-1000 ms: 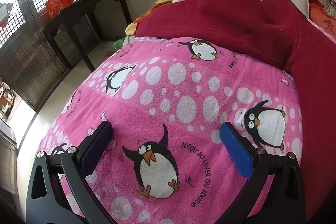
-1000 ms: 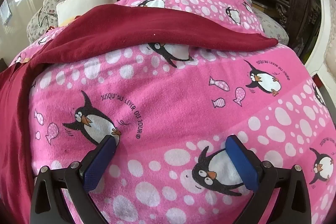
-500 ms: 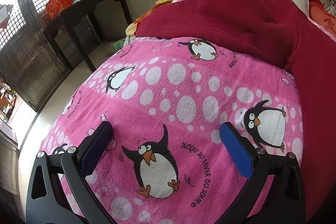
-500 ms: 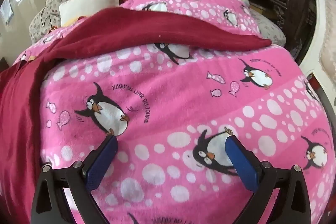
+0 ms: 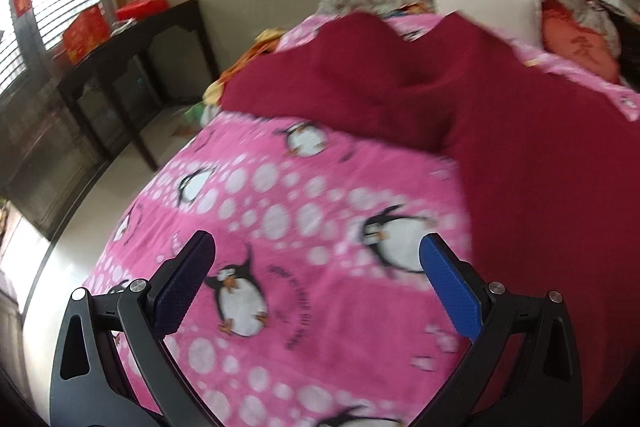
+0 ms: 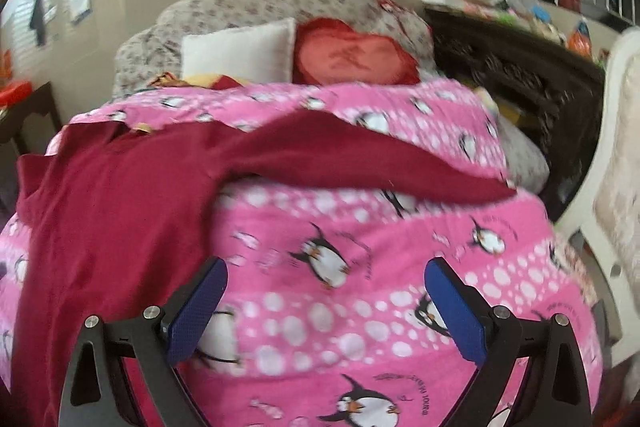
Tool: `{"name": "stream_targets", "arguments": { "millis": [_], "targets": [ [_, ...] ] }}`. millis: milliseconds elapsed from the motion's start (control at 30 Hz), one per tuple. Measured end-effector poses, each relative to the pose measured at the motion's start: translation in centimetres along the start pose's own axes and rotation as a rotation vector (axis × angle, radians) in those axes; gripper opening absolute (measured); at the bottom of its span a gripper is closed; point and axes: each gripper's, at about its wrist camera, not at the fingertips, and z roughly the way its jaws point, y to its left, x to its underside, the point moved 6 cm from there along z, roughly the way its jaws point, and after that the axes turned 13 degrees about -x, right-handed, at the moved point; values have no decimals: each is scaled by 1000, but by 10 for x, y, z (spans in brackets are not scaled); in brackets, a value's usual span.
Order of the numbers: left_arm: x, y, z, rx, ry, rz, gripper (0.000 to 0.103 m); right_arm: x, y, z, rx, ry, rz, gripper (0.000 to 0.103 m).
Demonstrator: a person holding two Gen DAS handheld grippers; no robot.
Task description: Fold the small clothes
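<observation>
Both tools have lifted and drawn back since the earlier frames: the bed now sits lower in each view, the wall and pillows have come into sight, and both pictures are blurred with motion. The left tool [image 5: 316,259] hangs with its blue pads wide apart, holding nothing, over the pink fleece penguin-print blanket [image 5: 304,211]. The dark red knit garment [image 5: 500,131] lies spread on that blanket, ahead and to the right of this tool. Only the left view shows the dark wooden side tabletop [image 5: 132,31] with red boxes by the window. The right tool [image 6: 326,279] is likewise spread wide and empty, above the blanket, with the garment [image 6: 120,195] to its left and one sleeve stretched across ahead. Only this view shows the red heart-shaped cushion [image 6: 352,57] whole beside the white square pillow [image 6: 240,53].
</observation>
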Motion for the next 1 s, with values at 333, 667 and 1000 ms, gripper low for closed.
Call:
{"name": "stream_targets", "arguments": {
  "millis": [333, 667, 1000],
  "targets": [
    [-19, -38, -55, 152, -70, 27, 103, -28, 41, -54, 15, -55, -168, 99],
    [-26, -59, -92, 229, -103, 31, 103, -33, 57, -90, 0, -85, -187, 99],
    [-28, -64, -110, 255, -120, 39, 103, -30, 72, -87, -11, -83, -199, 99]
  ]
}}
